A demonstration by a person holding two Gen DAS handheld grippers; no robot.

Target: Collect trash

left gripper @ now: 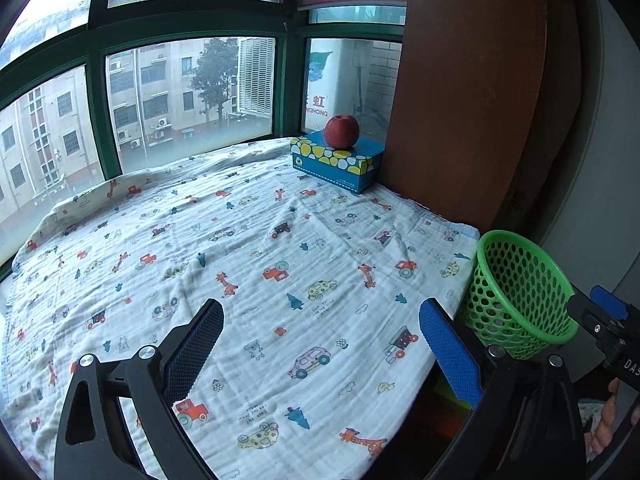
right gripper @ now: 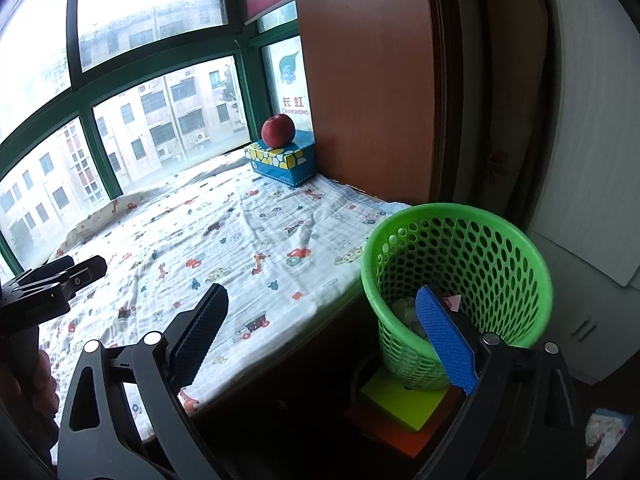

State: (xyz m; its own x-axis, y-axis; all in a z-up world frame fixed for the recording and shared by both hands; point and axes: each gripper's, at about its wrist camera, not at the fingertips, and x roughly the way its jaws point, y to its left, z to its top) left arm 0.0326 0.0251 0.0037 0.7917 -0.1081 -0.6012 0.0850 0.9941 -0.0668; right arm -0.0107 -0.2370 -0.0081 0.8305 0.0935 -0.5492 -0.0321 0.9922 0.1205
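A: How far is the collecting judged to be?

B: Nearly done, it seems. Crumpled trash [right gripper: 410, 310] is seen inside the one green basket [right gripper: 472, 216]; none is seen on the blanket [left gripper: 240, 248].

A: And the tools?

B: Both the left tool [left gripper: 320, 340] and the right tool [right gripper: 324, 328] are held apart, nothing gripped.

A: What else is counted?

B: One apple [left gripper: 341, 131], set on one tissue box [left gripper: 340, 164].

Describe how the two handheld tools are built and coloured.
The left tool and the right tool match: black curved arms with silver rivets, one dark ribbed finger pad and one bright blue textured pad. No cables show.
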